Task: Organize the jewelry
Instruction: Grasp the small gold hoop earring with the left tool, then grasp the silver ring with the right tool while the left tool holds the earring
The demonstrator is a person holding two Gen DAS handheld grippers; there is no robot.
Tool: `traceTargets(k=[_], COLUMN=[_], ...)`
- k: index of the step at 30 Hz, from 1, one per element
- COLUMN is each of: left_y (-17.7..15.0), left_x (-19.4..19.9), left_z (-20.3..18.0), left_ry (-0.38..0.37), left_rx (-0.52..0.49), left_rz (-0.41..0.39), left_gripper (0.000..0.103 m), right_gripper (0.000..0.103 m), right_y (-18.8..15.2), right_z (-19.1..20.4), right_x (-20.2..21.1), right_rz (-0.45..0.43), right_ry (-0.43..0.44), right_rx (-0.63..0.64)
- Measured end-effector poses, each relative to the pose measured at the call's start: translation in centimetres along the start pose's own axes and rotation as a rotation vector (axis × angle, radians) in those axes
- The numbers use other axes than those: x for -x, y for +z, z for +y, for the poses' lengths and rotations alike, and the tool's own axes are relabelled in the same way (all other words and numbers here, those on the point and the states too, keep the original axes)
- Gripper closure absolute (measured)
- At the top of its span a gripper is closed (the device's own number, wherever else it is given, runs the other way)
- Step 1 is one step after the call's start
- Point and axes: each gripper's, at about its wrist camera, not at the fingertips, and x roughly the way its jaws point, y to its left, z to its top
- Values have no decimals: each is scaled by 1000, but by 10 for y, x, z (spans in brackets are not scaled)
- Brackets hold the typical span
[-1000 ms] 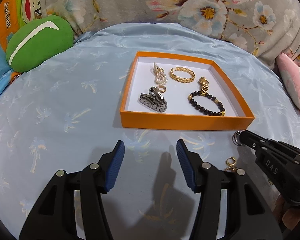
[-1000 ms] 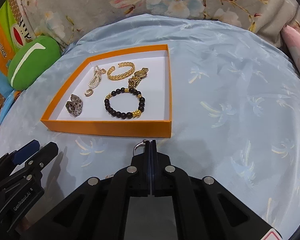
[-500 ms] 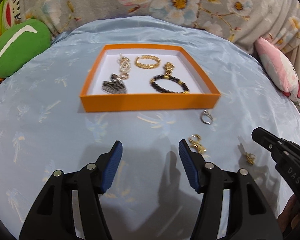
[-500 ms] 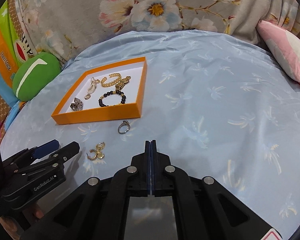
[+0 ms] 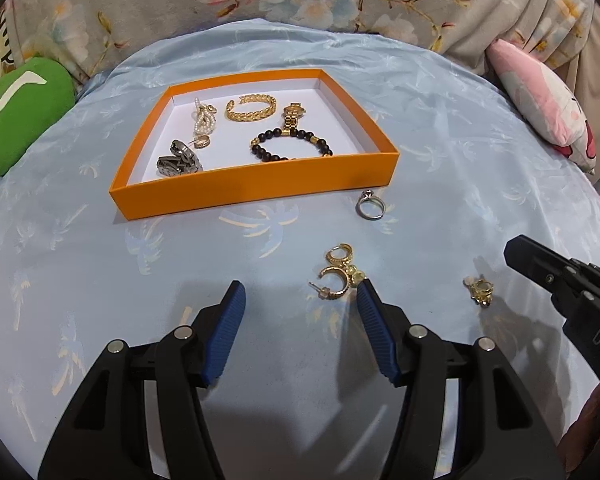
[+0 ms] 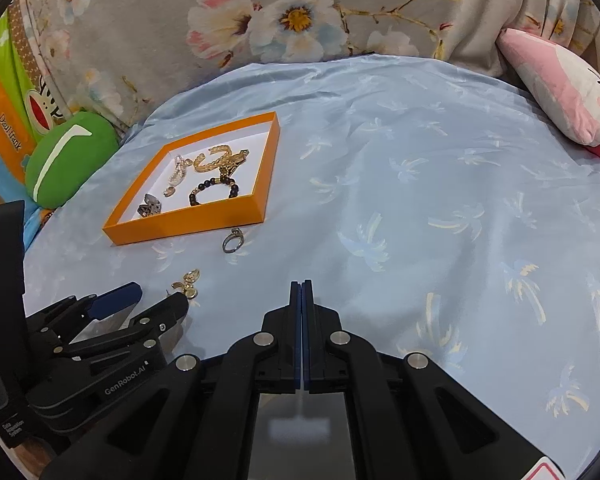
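Gold hoop earrings (image 5: pixel 337 276): post pts left, beside orange box (image 5: pixel 256 188).

Two fisheye views, each looking forward and downward along its own claw at close range over a blue-clothed tabletop (image 5: pixel 100 260). Both share the orange tray (image 5: pixel 256 188) and silver ring (image 6: pixel 233 241); the right view sits further right.
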Motion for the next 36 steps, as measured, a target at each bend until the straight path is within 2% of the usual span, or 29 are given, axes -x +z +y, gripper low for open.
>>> traceTargets(k=[4,5,6,12,18,21,23,32,36], left_y=[-1,-1,-1,-1,2,4,6,7,7], left_x=[2,2,2,6,19,16,15,13,13], left_z=[2,2,2,4,22,38,48,68,69], left_ry=[-18,-24,-28,-33,22,36,55,75,83], left_rx=[13,13,11,22,73,128,153,211,212], left_rz=[-9,-9,-9,-25,-85,-73,-72,-59,-59], left_gripper=[71,81,86,87,87,87,87,86,86], right_gripper=[103,103,103,102,98,88,72,72,84], right_y=[1,1,0,0,14,26,32,36,35], right_z=[5,5,6,6,24,42,50,71,71], right_x=[-1,-2,-3,-5,-18,-36,-45,-77,-81], right_rz=[2,4,7,14,33,54,56,111,108], right_ry=[8,10,11,19,54,68,66,32,-3], right_rx=[6,7,8,2,49,94,108,164,174])
